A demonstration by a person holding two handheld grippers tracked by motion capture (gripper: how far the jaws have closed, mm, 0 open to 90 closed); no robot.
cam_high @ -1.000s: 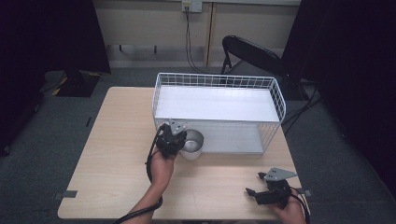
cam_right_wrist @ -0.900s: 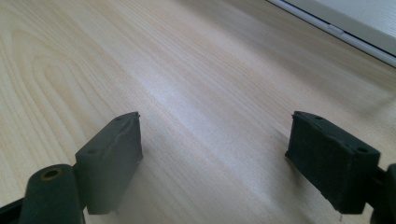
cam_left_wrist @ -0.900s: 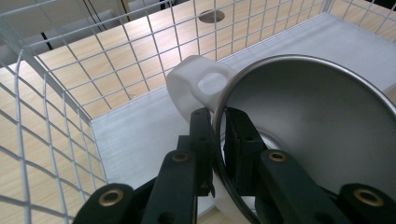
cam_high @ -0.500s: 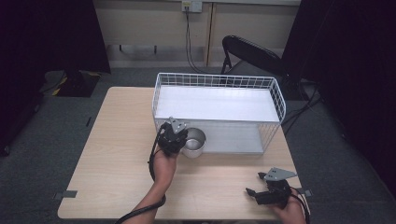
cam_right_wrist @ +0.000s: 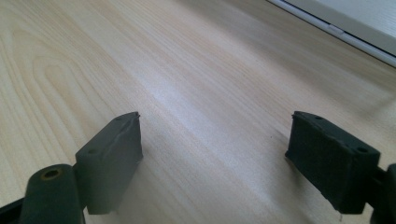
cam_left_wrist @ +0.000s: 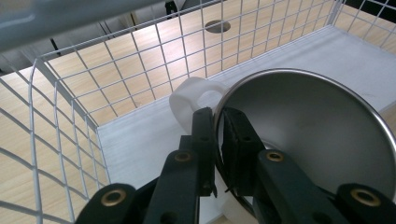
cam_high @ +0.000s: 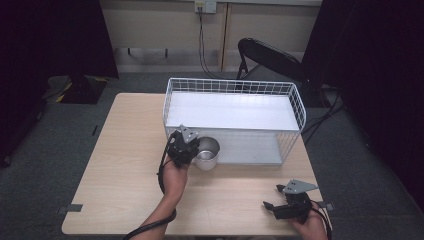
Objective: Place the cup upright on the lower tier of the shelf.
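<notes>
High view: one steel cup (cam_high: 208, 152) sits at the one wire basket's (cam_high: 295, 102) open front, left gripper (cam_high: 182, 145) on it. Left gripper view: fingers (cam_left_wrist: 204, 135) pinch the cup's rim, white handle (cam_left_wrist: 189, 98) behind. Right gripper view: right gripper (cam_right_wrist: 212, 158) fingers wide apart, holding nothing, over bare bench (cam_right_wrist: 140, 60).

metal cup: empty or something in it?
Empty. The left gripper view shows the metal cup's bare inner wall; the left gripper pinches its rim.

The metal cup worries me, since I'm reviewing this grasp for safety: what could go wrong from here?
1. The left gripper pinches only the thin rim of the metal cup, so it may swivel or slip.
2. The cup sits at the open front of the wire basket and might knock its frame.
</notes>
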